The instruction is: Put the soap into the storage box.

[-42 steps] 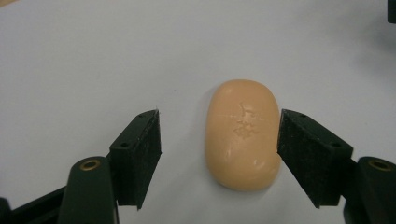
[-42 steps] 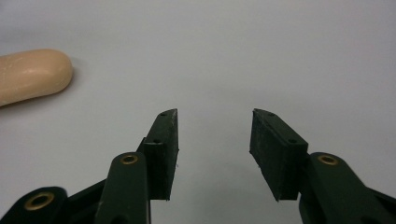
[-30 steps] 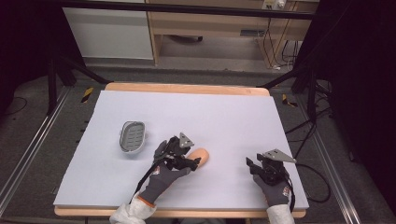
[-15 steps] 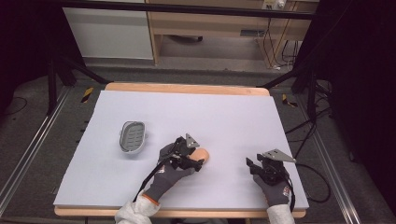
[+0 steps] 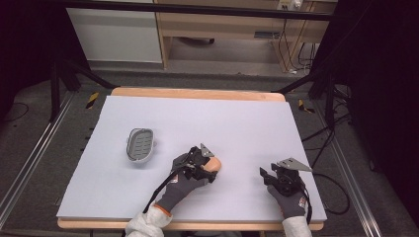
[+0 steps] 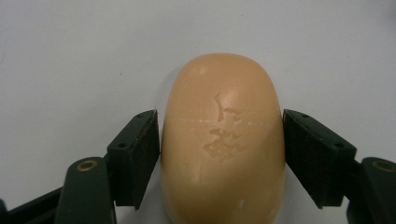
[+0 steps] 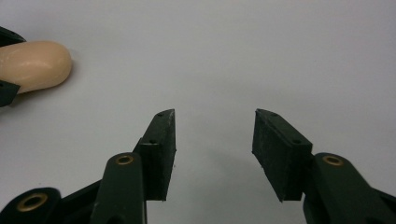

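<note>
Here the grasp on the bar of soap (image 6: 223, 144) is being set up. In the left gripper view the peach-coloured bar lies between the jaws of the left gripper (image 6: 222, 154); the left pad (image 6: 140, 156) looks to be touching or all but touching its flank, while a thin gap seems to remain at the right pad — so the bar is bracketed, not yet judged clamped. The soap rests on the white table cover (image 5: 237, 123), to the right of the grey soap dish (image 5: 140, 145) and well apart from it. The right gripper (image 7: 214, 140) is held low over bare cover, farther right of the dish than the soap, its jaws parted with nothing between them; the soap's rounded end is seen at the far left of its view.

The next move is judged to call for a firm, even closing on the bar's slippery sides, then a lift and a carry leftward to the dish.

The near end of the bar is cut off by the frame edge, and in the high view most of it is covered by the left hand (image 5: 185, 180) — contact at the pads cannot be settled there.
</note>
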